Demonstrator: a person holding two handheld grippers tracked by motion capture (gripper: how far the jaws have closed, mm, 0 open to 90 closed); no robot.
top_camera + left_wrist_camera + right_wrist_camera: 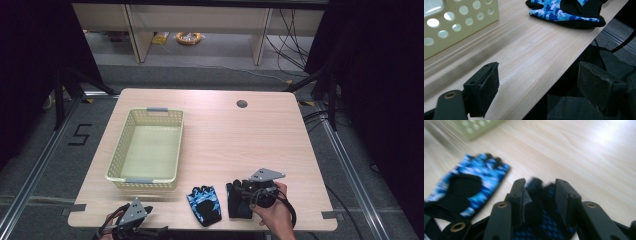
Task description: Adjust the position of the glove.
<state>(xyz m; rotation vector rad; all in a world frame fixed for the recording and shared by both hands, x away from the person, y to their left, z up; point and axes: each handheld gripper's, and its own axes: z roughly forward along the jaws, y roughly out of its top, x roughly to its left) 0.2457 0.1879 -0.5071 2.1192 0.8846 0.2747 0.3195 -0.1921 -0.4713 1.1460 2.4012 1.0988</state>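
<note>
Right tool sat over the dark glove at the near tabletop edge, jaws partly closed with glove fabric between them; a firm grip cannot be told. Blue camo glove lay just left of the dark glove. Basket stood farther left. Left tool hung open at the edge, empty.

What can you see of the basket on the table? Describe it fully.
The basket is a pale yellow-green rectangular tub, plastic by its look, with walls pierced by rows of round holes and a grey handle at each short end. It stands upright and empty on the left half of the table, apart from the nearer glove. Nothing touches it but the tabletop.
</note>
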